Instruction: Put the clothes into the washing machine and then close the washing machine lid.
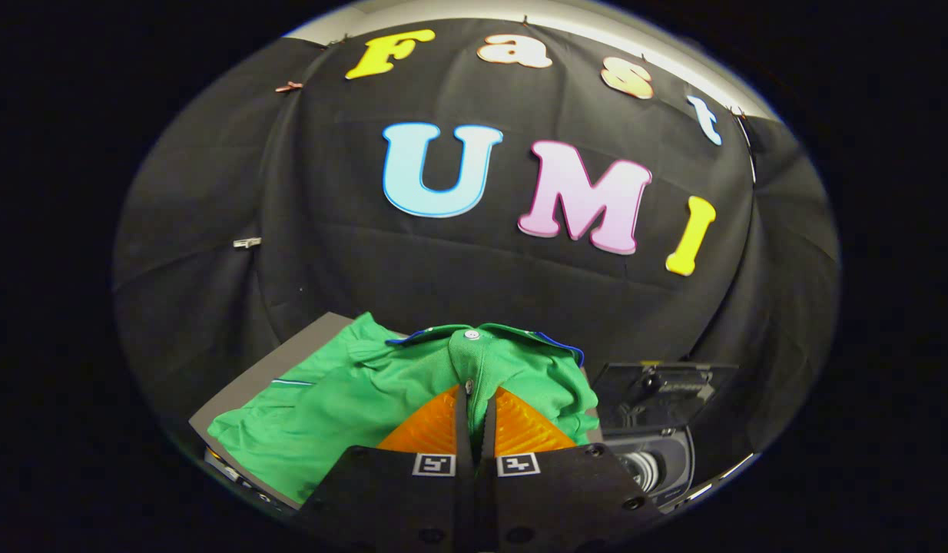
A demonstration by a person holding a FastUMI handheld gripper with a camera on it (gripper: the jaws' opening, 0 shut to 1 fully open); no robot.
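A green polo shirt (343,399) with a blue-edged collar and a button placket lies spread over a grey surface (305,338) just ahead of my fingers. My gripper (474,392) is shut on the shirt, pinching a fold of the placket just below the collar. To the right of the fingers stands the washing machine (658,453), its dark lid (666,388) raised and the round drum opening showing below it.
The grey surface under the shirt ends in an edge to the left of the fingers. The black cloth wall stands close behind the shirt and the machine.
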